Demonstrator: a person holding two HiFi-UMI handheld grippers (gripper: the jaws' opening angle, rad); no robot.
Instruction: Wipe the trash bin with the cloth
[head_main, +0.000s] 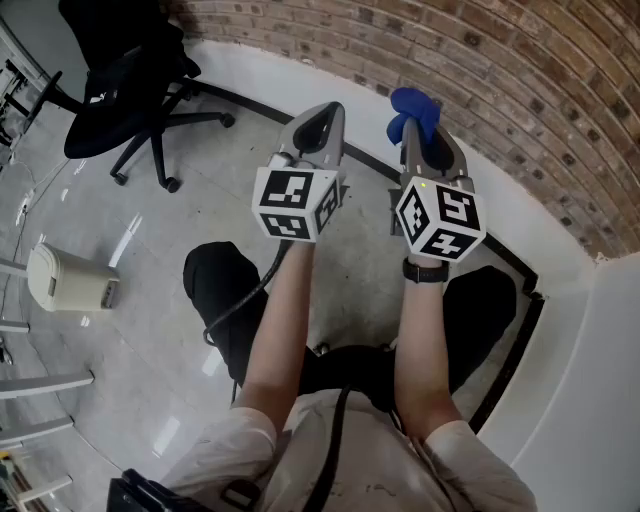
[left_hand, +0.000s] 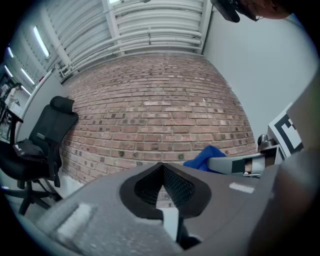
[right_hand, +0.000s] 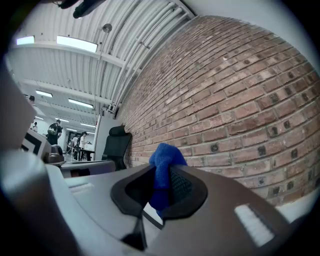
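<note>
clamping one cloth (head_main: 412, 106): right gripper (head_main: 422, 140); left gripper's (head_main: 322, 118) jaws together; one trash bin (head_main: 70, 280) apart

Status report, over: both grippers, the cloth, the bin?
Left gripper shut, empty. Right gripper shut on cloth. Bin on floor, far left, untouched. Chair apart from it, not blocking.

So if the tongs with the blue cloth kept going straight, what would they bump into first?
Probably the brick wall. The right tongs, shut on the blue cloth, point straight at it, and nothing shows in between, though how far off it is can't be judged.
</note>
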